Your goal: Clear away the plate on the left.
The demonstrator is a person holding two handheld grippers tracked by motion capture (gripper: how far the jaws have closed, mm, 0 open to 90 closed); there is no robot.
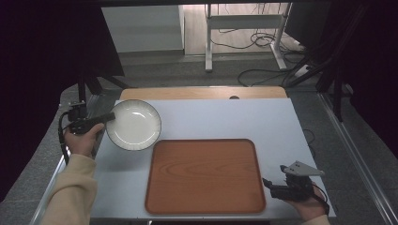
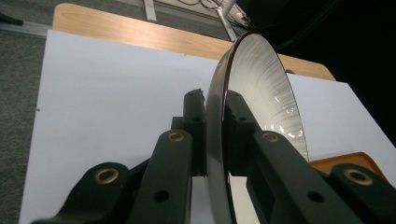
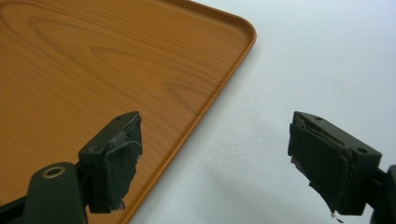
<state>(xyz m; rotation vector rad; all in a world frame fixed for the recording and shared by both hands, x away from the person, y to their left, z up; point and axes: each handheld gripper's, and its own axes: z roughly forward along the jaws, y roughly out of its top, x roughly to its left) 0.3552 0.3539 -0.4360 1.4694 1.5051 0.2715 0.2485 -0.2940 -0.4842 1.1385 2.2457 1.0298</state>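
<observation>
the plate (image 1: 134, 124) is white with a dark ribbed rim, and it sits at the table's left edge, just beyond the tray's far left corner. in the high view it looks tilted, its face turned up and toward the camera. the left gripper (image 1: 109, 117) is clamped on the plate's left rim; in the left gripper view the two black jaws press on either side of the thin rim (image 2: 215, 140), one on the back and one on the glossy inner face. the left hand (image 1: 84, 138) holds that gripper from off the table's left side, in a cream sleeve (image 1: 70, 192).

the tray (image 1: 204, 176) is wooden, brown, with rounded corners, lying flat on the white table (image 1: 225, 119) near its front edge.

the right gripper (image 1: 268, 183) rests low at the tray's near right corner, jaws wide apart with nothing between them; in the right gripper view one pad (image 3: 114, 161) hangs over the tray's rim (image 3: 205, 112) and the other over bare table.
</observation>
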